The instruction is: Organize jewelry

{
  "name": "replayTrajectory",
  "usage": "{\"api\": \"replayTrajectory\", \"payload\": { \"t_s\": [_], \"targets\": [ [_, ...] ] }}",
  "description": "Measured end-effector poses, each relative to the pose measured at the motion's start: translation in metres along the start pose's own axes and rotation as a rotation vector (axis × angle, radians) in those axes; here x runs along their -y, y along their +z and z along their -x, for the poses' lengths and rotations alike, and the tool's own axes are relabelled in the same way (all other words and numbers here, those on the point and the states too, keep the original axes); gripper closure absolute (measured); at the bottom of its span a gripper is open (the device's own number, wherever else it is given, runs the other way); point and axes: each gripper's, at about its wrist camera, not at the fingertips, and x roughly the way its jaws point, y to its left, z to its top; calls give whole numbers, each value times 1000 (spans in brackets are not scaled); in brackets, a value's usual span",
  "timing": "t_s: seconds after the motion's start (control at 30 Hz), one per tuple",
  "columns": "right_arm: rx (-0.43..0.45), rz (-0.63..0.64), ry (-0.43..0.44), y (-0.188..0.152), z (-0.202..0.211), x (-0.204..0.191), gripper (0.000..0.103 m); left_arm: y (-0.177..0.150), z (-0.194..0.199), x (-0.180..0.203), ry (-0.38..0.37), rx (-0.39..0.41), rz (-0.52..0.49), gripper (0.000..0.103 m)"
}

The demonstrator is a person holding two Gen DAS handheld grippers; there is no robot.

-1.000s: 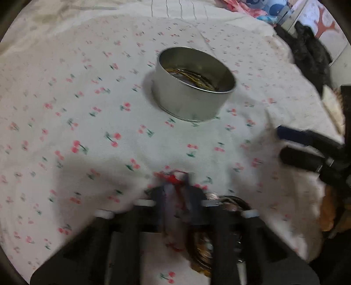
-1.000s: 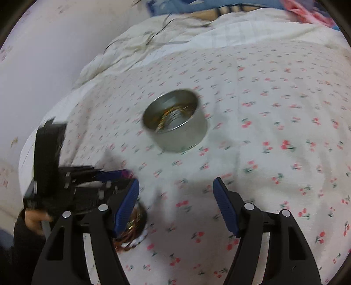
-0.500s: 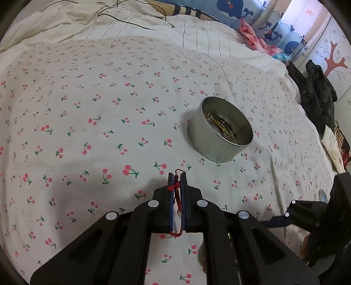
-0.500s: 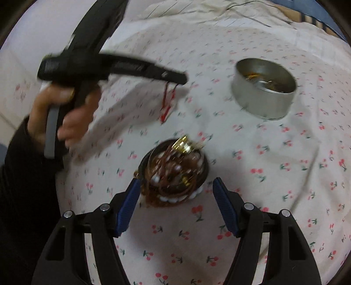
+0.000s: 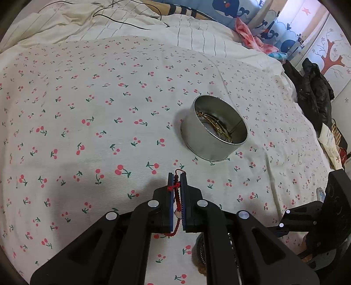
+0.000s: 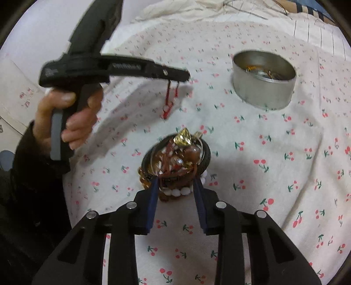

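Observation:
My left gripper (image 5: pixel 176 178) is shut on a red cord bracelet (image 5: pixel 177 197) and holds it above the cherry-print sheet, short of a round metal tin (image 5: pixel 214 129) with gold chains inside. In the right wrist view the left gripper (image 6: pixel 184 76) hangs the red bracelet (image 6: pixel 169 103) in the air, left of the tin (image 6: pixel 263 79). My right gripper (image 6: pixel 175 186) is open, its fingers on either side of a pile of bracelets and beads (image 6: pixel 175 160) lying on the sheet.
The bed is covered by a cherry-print sheet (image 5: pixel 87 109). A striped blanket with black cables (image 5: pixel 131 19) lies behind. Dark clothes (image 5: pixel 311 87) hang at the right edge of the bed.
My left gripper lifted the red bracelet off the pile and raised it toward the tin. My right gripper moved down to the jewelry pile and narrowed around it.

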Motion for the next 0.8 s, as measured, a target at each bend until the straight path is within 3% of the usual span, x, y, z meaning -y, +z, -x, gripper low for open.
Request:
{"api": "replayTrajectory", "payload": {
  "t_s": [0.3,0.47,0.67,0.8],
  "targets": [
    [126,-63,65,7,30,10,101,0,3,-3,-11,9,12,98],
    [257,-47,115,14,55,3,101,1,6,-2,-27,14,16,98],
    [450,-37,148,20,91,-1,101,5,16,1,-120,29,36,98],
    [513,-56,133,26,104,7,101,17,30,13,-156,69,9,98]
  ]
}}
